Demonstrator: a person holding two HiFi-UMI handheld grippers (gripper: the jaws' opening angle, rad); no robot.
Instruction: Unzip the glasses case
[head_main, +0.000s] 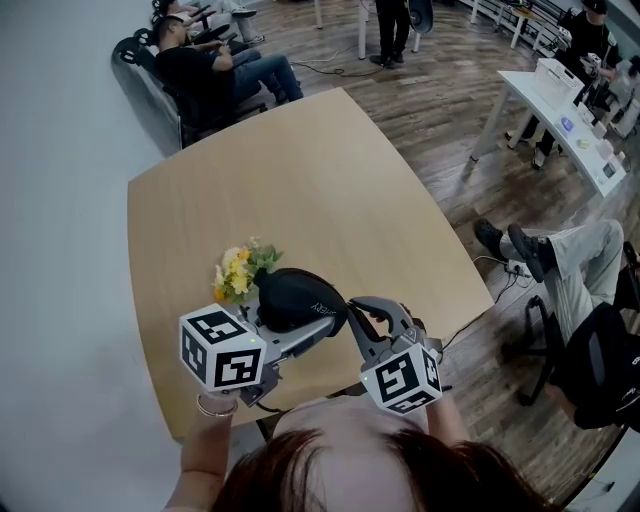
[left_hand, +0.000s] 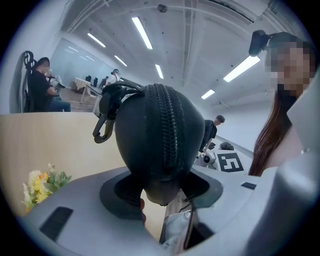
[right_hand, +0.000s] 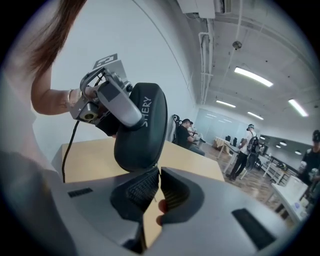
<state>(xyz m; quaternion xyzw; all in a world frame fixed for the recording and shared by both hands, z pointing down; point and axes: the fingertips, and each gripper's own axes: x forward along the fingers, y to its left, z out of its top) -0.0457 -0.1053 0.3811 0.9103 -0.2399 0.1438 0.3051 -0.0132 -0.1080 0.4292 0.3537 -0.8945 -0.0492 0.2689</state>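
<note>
Holding the black oval zip-up glasses case (head_main: 295, 300) clear of the pale wooden table (head_main: 300, 180), we have it over the table's near edge, just right of a small bunch of yellow artificial flowers (head_main: 240, 272). The left gripper (left_hand: 162, 185) has its jaws spread wide and pressed on the case's lower end, one on each shell, with the ribbed zip track (left_hand: 167, 125) running up the middle between them and a dark metal clip (left_hand: 103, 131) hanging at the far end.

We judge the case light and fairly stiff, a moulded shell that will not crush. Being rounded, it could twist in the grip once the zip is pulled. A hold across the two shells, clear of the teeth, suits it. The slider will be small and fiddly to catch.

The right gripper (right_hand: 159, 172) has its ribbed jaws closed tip to tip right against the case's nearest edge. Whether the zip tab is pinched there, we cannot tell.

Both hands are drawn in close to our body, the grippers angled slightly downward and converging on the case from left and right.
</note>
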